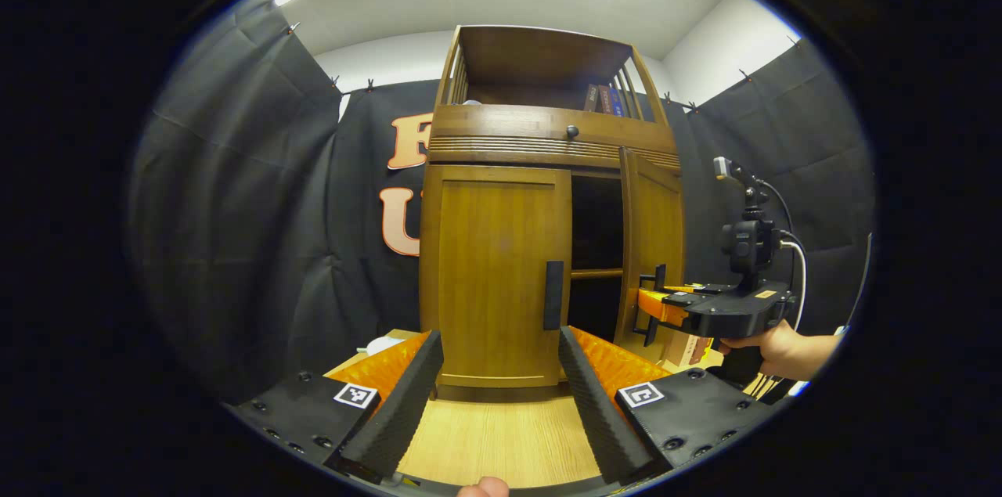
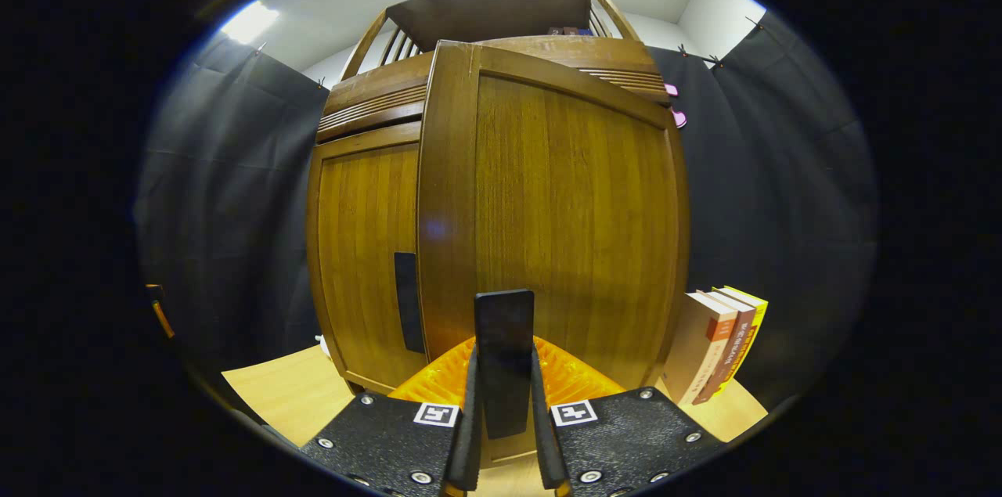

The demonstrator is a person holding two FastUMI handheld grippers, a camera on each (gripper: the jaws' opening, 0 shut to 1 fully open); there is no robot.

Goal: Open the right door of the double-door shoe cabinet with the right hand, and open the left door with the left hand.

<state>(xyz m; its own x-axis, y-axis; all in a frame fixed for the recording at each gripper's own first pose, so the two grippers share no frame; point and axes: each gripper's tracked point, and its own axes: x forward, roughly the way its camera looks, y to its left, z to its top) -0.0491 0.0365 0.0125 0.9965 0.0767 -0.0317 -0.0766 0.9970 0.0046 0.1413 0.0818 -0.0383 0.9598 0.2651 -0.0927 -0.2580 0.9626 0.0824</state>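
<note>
A brown wooden shoe cabinet (image 1: 513,129) stands on a light wood table. Its left door (image 1: 493,278) is closed, with a dark handle (image 1: 553,295) at its inner edge. My left gripper (image 1: 497,383) is open and faces that door from a short way off, the handle between its finger lines. The right door (image 1: 654,243) stands swung open, showing a dark interior. My right gripper (image 1: 654,301), held by a hand, is at that door's handle. In the right gripper view the right gripper (image 2: 505,411) is shut on the right door's handle (image 2: 505,360), with the door panel (image 2: 564,223) close in front.
Several books (image 2: 724,344) stand upright beside the cabinet's right side. More books (image 1: 603,98) sit in the open top shelf, and a drawer knob (image 1: 572,131) is below it. Black cloth walls surround the table (image 1: 501,438). A small white object (image 1: 383,344) lies left of the cabinet.
</note>
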